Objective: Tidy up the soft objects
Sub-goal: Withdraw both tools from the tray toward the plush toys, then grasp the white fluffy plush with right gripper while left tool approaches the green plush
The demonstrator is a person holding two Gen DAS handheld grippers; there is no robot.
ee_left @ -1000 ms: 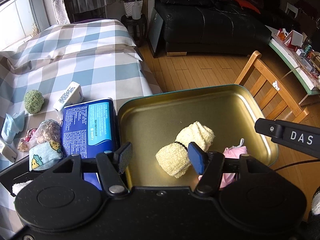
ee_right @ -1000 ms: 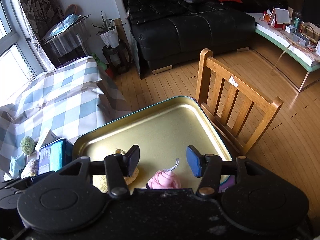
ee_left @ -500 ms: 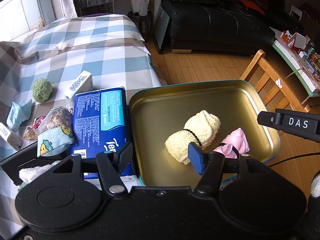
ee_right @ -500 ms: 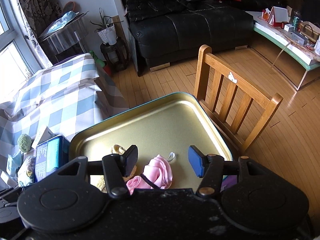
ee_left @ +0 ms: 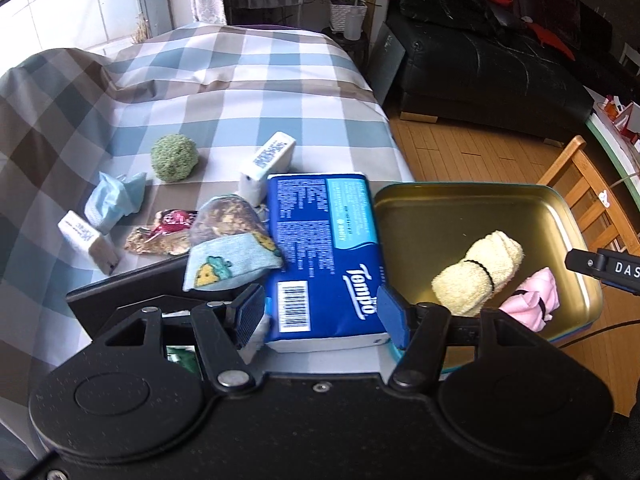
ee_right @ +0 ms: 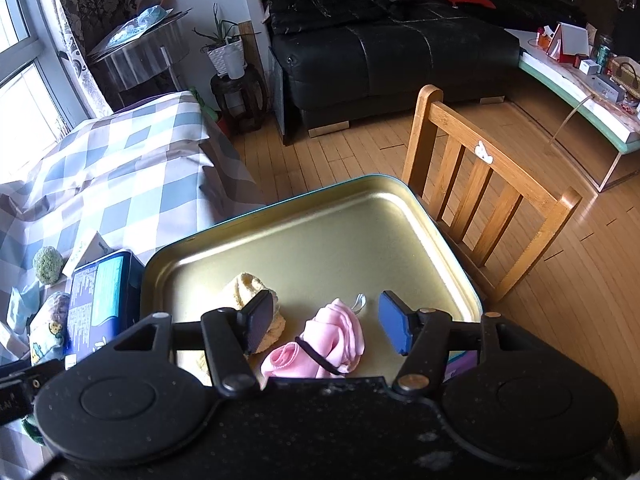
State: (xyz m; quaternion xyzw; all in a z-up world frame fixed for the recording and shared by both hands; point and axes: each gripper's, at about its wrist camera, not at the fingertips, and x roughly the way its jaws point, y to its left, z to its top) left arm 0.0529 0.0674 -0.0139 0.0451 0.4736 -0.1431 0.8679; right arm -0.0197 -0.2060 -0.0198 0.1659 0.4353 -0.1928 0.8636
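A gold metal tray (ee_left: 472, 208) (ee_right: 320, 240) holds a rolled yellow towel (ee_left: 478, 272) (ee_right: 244, 284) and a rolled pink cloth (ee_left: 532, 300) (ee_right: 332, 340). My left gripper (ee_left: 320, 312) is open and empty over the near end of a blue Tempo tissue pack (ee_left: 320, 240) left of the tray. A light blue sock with yellow print (ee_left: 228, 264) lies beside the pack. My right gripper (ee_right: 326, 320) is open and empty, just above the pink cloth.
On the checked tablecloth (ee_left: 200, 92) lie a green fuzzy ball (ee_left: 174, 158), a crumpled blue mask (ee_left: 116, 200), two small white tissue packs (ee_left: 268, 164) (ee_left: 86, 240) and snack bags (ee_left: 224, 220). A wooden chair (ee_right: 480, 208) stands right behind the tray. The floor drops off beyond the table.
My left gripper has swung left from over the tray to over the blue tissue pack. My right gripper has pulled back a little, leaving the pink cloth lying in the tray.
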